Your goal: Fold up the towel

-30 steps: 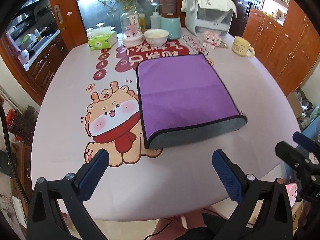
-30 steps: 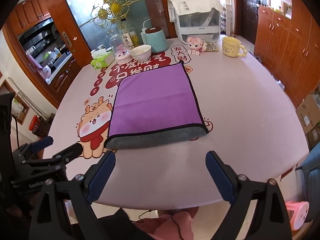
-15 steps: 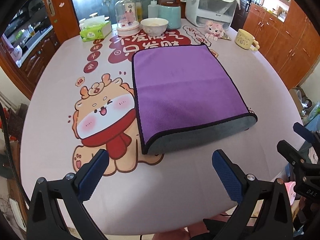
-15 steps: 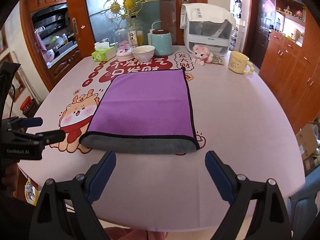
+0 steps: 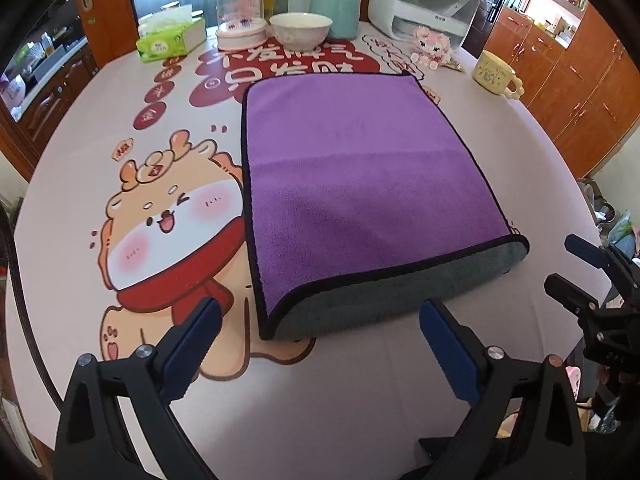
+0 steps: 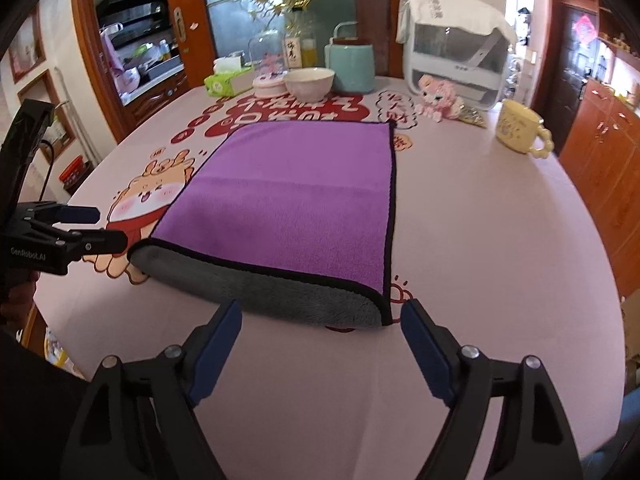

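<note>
1. The left hand-held gripper [image 5: 316, 334] hangs with its blue-padded fingers [image 5: 192, 344] spread wide apart, gripping nothing.
2. Just ahead of it lies the purple plush towel with grey underside and black trim [image 5: 360, 184], folded once and flat on the pale cartoon-printed surface [image 5: 320, 400]; its rounded grey fold faces the gripper.
3. The right hand-held gripper [image 6: 320, 338] is likewise spread wide and empty, the towel's fold [image 6: 280, 288] just in front of its fingertips, not touching.
4. Beyond the towel's far edge stand a white ceramic bowl [image 6: 309, 84] and a pale yellow mug [image 6: 520, 132].
</note>
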